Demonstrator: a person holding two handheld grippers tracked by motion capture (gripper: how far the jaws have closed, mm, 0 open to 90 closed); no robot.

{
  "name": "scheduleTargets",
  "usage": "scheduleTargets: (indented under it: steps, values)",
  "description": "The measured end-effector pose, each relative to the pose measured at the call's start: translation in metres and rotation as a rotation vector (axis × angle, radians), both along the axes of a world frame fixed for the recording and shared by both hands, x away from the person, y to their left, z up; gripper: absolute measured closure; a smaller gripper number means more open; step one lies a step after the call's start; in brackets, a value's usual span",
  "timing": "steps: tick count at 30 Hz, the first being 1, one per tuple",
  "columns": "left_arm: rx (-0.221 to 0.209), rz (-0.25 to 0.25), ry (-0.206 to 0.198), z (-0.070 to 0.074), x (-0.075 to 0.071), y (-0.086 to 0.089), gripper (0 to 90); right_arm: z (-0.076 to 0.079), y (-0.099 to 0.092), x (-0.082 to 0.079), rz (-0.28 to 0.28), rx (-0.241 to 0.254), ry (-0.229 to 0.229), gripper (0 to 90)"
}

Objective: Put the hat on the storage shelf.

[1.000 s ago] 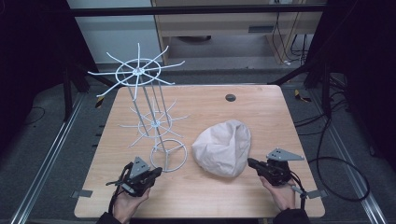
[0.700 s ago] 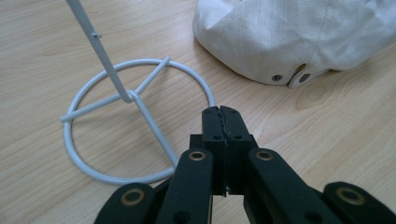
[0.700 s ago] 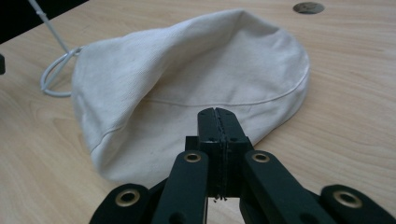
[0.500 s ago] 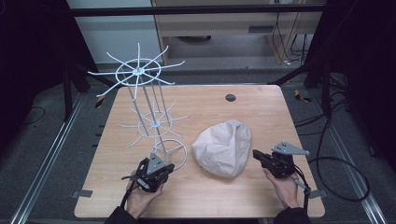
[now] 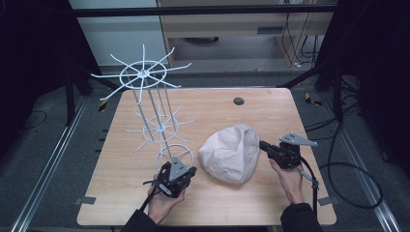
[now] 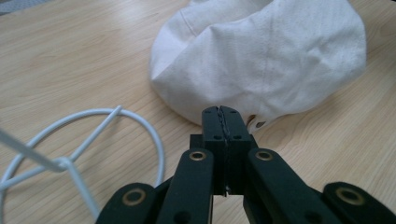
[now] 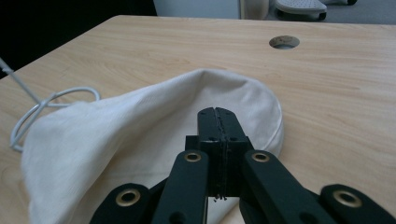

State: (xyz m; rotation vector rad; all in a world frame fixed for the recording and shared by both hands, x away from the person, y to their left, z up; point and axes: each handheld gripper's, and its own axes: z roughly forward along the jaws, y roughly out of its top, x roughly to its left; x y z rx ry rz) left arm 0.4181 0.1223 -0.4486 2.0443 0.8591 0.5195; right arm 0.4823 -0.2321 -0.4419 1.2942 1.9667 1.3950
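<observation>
Light wood surface [image 5: 270, 111] with a round grommet hole [image 5: 238, 101] near its far edge. Dark grey carpeted floor [image 5: 43, 154] all around; metal rails [image 5: 48, 166] run along both sides. Black cables [image 5: 353, 179] looped on the floor at right. Behind: pale wall panel [image 5: 113, 29] and wooden cabinet [image 5: 241, 24]. Dim surroundings.

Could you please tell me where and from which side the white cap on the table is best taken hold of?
Probably at its rim. The white cap lies slumped on the table, its crown soft and wide, so only the thin edge suits narrow jaws. The right gripper, jaws shut, points at the right edge; opened, it could come in low from there.
</observation>
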Motion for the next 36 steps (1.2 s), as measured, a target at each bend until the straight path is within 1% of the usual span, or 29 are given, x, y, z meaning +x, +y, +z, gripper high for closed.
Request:
scheduleTargets:
  steps: [1,2,4,6,7,9,11,12,15,17,19,20,21,23,24,25,26,29,30,31,32,34,36]
  values:
    - [0.004,-0.006,0.005,-0.001,0.001,-0.003,90.0,0.000,0.001,0.004,-0.002,0.008,0.003,90.0]
    - [0.005,-0.008,0.009,-0.002,0.001,-0.006,90.0,0.000,0.002,0.009,0.004,0.022,-0.003,90.0]
    - [-0.002,-0.010,0.013,-0.004,0.002,-0.012,90.0,-0.001,0.006,0.018,0.013,0.035,0.000,90.0]
    - [-0.007,-0.011,0.015,-0.005,0.003,-0.017,90.0,-0.001,0.010,0.026,0.015,0.033,0.000,90.0]
    - [-0.008,-0.012,0.012,-0.006,0.004,-0.019,90.0,-0.002,0.012,0.030,0.009,0.038,-0.008,90.0]
    - [-0.010,-0.015,0.014,-0.007,0.004,-0.023,90.0,-0.002,0.014,0.038,0.016,0.040,-0.006,90.0]
    - [-0.012,-0.023,0.018,-0.008,0.003,-0.027,90.0,-0.001,0.018,0.045,0.019,0.036,-0.014,90.0]
    - [-0.022,-0.025,0.019,-0.009,0.002,-0.029,90.0,-0.002,0.019,0.048,0.016,0.045,-0.020,90.0]
    - [-0.021,-0.036,0.023,-0.012,0.000,-0.034,90.0,-0.002,0.027,0.055,0.019,0.046,-0.027,90.0]
    - [-0.024,-0.038,0.030,-0.014,-0.001,-0.037,90.0,-0.002,0.034,0.060,0.039,0.043,-0.032,90.0]
    - [-0.013,-0.045,0.036,-0.018,-0.001,-0.042,90.0,-0.003,0.039,0.063,0.051,0.058,-0.040,90.0]
    - [-0.011,-0.046,0.034,-0.019,-0.001,-0.043,90.0,-0.004,0.040,0.065,0.063,0.056,-0.040,90.0]
    - [-0.010,-0.048,0.035,-0.020,0.000,-0.044,90.0,-0.005,0.043,0.066,0.073,0.046,-0.034,90.0]
    - [-0.009,-0.047,0.038,-0.022,0.001,-0.046,89.8,-0.006,0.050,0.068,0.094,-0.002,-0.026,90.0]
    - [-0.006,-0.047,0.037,-0.023,0.002,-0.046,89.8,-0.007,0.053,0.069,0.103,-0.019,-0.023,90.0]
    - [-0.004,-0.045,0.038,-0.024,0.003,-0.046,89.8,-0.008,0.055,0.069,0.108,-0.016,-0.007,90.0]
    - [-0.004,-0.044,0.040,-0.024,0.004,-0.046,89.8,-0.009,0.057,0.070,0.113,-0.024,-0.002,90.0]
    - [-0.007,-0.037,0.040,-0.025,0.007,-0.045,89.8,-0.011,0.056,0.070,0.109,-0.066,0.028,90.0]
    - [-0.008,-0.031,0.040,-0.025,0.009,-0.045,89.8,-0.012,0.055,0.070,0.102,-0.081,0.033,90.0]
    - [0.000,-0.028,0.040,-0.025,0.011,-0.044,89.7,-0.013,0.053,0.070,0.095,-0.094,0.046,90.0]
    - [-0.005,-0.023,0.039,-0.026,0.012,-0.044,89.7,-0.014,0.051,0.070,0.088,-0.104,0.064,90.0]
    - [0.002,-0.013,0.037,-0.027,0.016,-0.044,89.7,-0.015,0.048,0.069,0.074,-0.125,0.082,90.0]
    - [-0.013,0.005,0.039,-0.028,0.019,-0.044,89.7,-0.017,0.045,0.068,0.058,-0.150,0.099,90.0]
